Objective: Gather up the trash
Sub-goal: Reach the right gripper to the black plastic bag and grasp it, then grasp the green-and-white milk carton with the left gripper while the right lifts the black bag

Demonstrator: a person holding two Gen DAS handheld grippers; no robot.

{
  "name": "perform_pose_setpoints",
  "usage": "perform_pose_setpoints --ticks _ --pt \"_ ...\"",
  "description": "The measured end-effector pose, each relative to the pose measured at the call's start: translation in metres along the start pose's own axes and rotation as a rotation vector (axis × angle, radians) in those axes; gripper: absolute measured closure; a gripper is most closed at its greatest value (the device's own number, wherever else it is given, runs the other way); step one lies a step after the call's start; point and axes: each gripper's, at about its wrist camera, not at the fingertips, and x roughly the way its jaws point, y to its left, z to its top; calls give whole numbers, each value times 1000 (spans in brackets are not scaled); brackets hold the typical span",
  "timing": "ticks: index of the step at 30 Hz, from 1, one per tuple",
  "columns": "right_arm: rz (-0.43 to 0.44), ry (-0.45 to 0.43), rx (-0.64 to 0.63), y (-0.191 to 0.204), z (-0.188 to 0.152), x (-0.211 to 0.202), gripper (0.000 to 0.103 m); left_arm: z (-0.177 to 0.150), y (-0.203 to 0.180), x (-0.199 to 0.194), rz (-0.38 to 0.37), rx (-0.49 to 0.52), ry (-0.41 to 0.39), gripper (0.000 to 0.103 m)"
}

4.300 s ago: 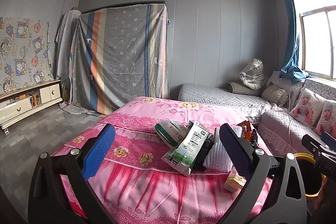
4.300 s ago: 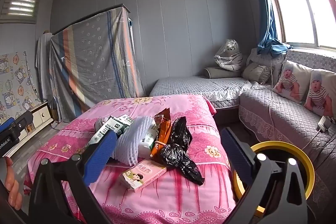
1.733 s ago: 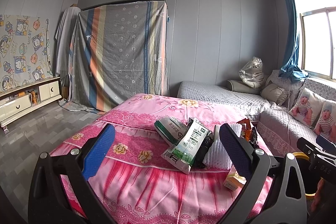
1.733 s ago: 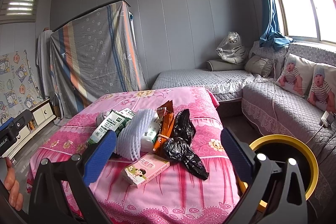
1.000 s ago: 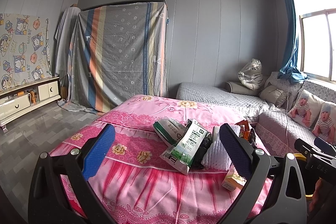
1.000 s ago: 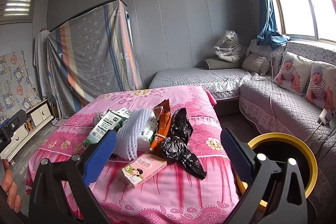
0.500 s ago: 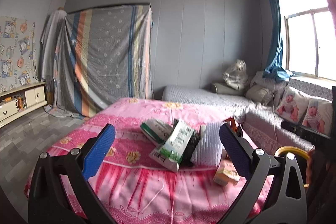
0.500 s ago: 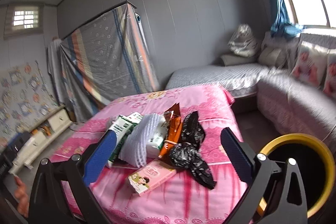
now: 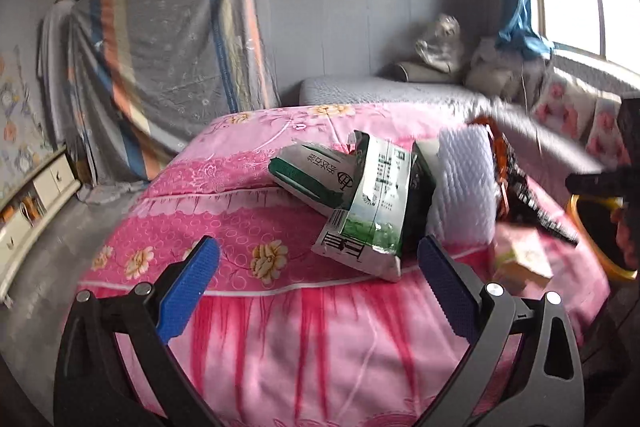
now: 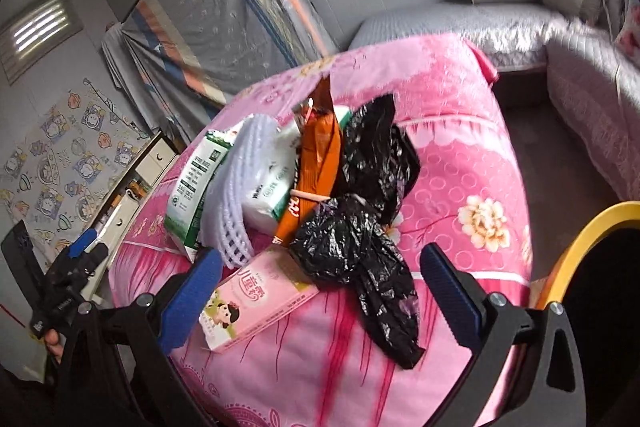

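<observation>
We are holding both grippers, left (image 9: 316, 287) and right (image 10: 320, 287), jaws spread and empty, near the trash pile on the pink bed (image 10: 460, 155). The pink box (image 10: 256, 301) is lying nearest, probably light and stiff; we are judging its long sides the best grip. The black bag (image 10: 360, 227) looks soft and slippery.

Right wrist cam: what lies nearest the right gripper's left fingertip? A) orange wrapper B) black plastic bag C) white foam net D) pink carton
D: the pink carton lies flat at the near edge of the pile, right beside the left finger of the open right gripper; the black plastic bag sits further right.
</observation>
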Motion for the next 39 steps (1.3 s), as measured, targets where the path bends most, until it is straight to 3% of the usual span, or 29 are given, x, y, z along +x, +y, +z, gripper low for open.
perform_pose_setpoints --ticks 4,6,7,14,15,19,22,29,34,39 --pt "-14 76 4 -5 5 26 9 6 -5 15 -63 49 34 8" --pt "-12 98 11 -8 7 35 23 10 -2 24 -109 35 56 8" --pt "-17 109 16 -9 9 39 25 12 -1 28 -130 29 65 8" --pt "-37 173 41 -23 19 62 28 17 1 49 -198 49 89 8" --pt "-40 182 41 -25 21 65 33 17 -1 53 -202 55 98 8" --pt "-12 200 38 -26 21 65 73 17 -3 66 -212 71 123 8" --pt "13 177 25 -23 18 55 85 16 -1 71 -227 68 138 8" --pt "197 20 -19 4 11 -11 86 20 -6 81 -249 98 149 8" --pt "253 -31 -53 18 10 -39 86 28 -13 95 -247 118 170 8" --pt "256 -43 -62 26 6 -45 85 36 -24 120 -220 163 213 8"
